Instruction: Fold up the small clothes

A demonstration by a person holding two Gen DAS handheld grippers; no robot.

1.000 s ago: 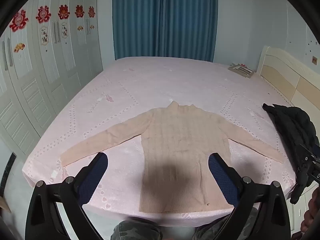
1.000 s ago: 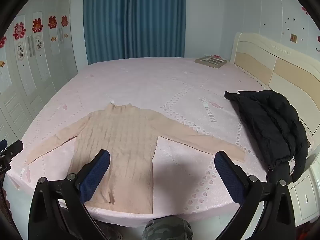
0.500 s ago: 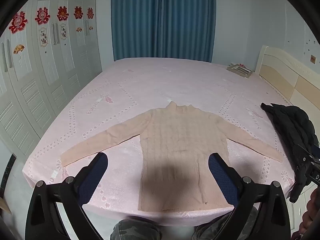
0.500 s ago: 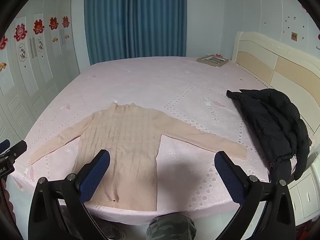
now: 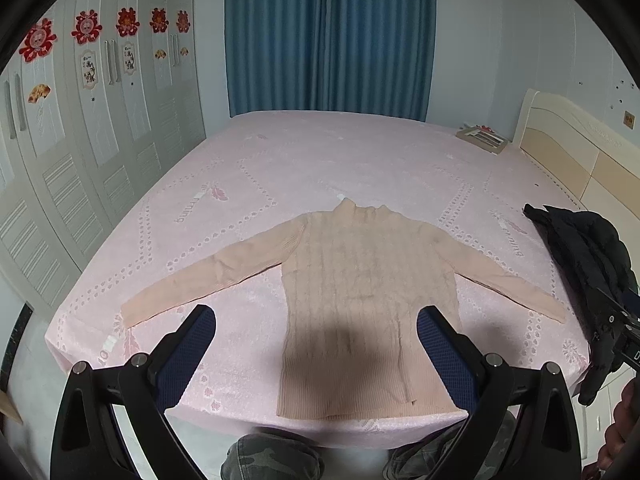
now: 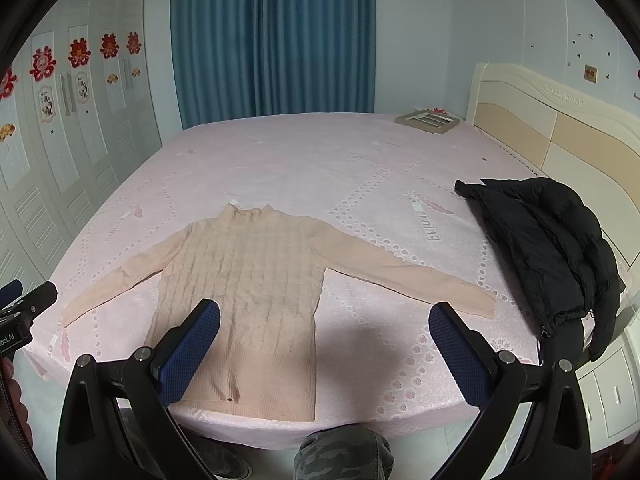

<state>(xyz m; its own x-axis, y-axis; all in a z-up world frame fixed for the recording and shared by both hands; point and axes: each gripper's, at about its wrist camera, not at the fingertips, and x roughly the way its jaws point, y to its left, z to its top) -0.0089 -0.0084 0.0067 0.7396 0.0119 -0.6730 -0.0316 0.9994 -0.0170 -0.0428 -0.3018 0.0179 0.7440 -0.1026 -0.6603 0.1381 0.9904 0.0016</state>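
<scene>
Beige sweater is lying flat, sleeves spread, at the near edge of the pink bed. Left hand-held gripper and right hand-held gripper are both hovering released above it, holding nothing. Black jacket is lying at far right.

Sweater hem behind left gripper finger
</scene>
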